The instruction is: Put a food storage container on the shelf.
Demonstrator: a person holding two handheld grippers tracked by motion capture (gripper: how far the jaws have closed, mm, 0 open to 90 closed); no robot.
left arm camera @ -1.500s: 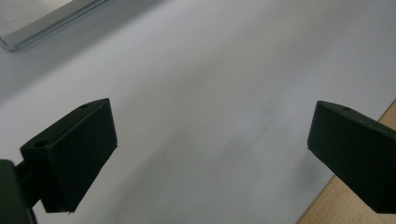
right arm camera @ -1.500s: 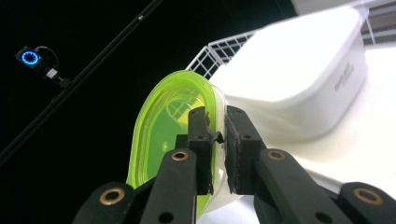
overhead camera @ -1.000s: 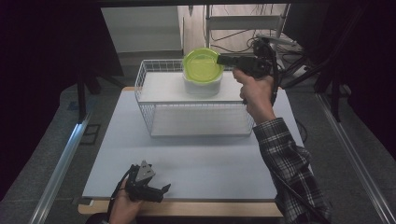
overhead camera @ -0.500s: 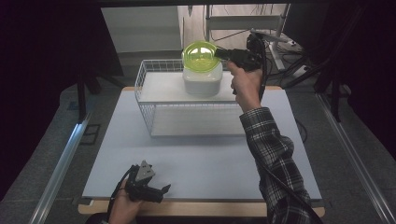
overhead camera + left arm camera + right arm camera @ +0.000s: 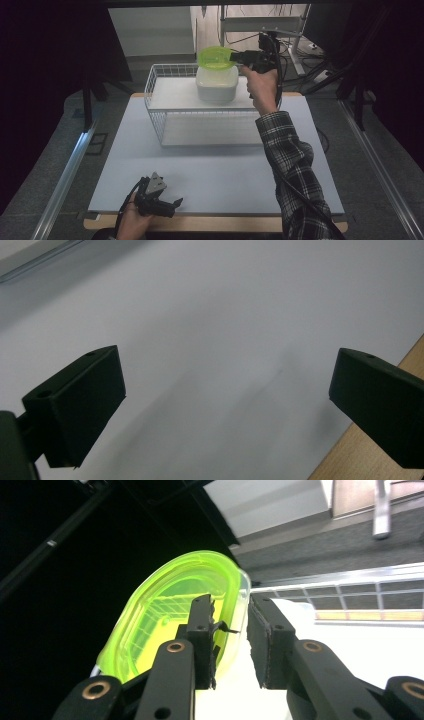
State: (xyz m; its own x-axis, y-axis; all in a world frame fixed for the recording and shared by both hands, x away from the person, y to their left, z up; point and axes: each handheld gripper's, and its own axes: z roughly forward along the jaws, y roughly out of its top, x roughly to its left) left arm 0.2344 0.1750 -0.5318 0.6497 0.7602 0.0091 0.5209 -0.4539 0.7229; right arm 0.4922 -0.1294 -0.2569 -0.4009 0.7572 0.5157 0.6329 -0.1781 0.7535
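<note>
A translucent yellow-green lid (image 5: 215, 57) hangs just above a white tub (image 5: 216, 86) that stands in the white wire basket (image 5: 165, 125) at the back of the table. My right gripper (image 5: 236, 58) comes in from the right and is shut on the lid's rim. In the right gripper view the lid (image 5: 165, 615) stands tilted, its edge pinched between the two jaws of the right gripper (image 5: 230, 647). My left gripper (image 5: 172, 204) lies near the table's front edge, held in a hand. In the left gripper view the left gripper (image 5: 225, 405) is open over bare mat.
A pale grey mat (image 5: 225, 170) covers the table, with a wooden strip (image 5: 385, 460) along the front edge. The plaid sleeve (image 5: 290, 165) reaches up the right side. Metal rails run along both sides of the table, and cables and a frame sit behind the basket.
The right gripper has lifted the green lid up off the white tub and a little farther back. The left gripper has stayed where it was.
</note>
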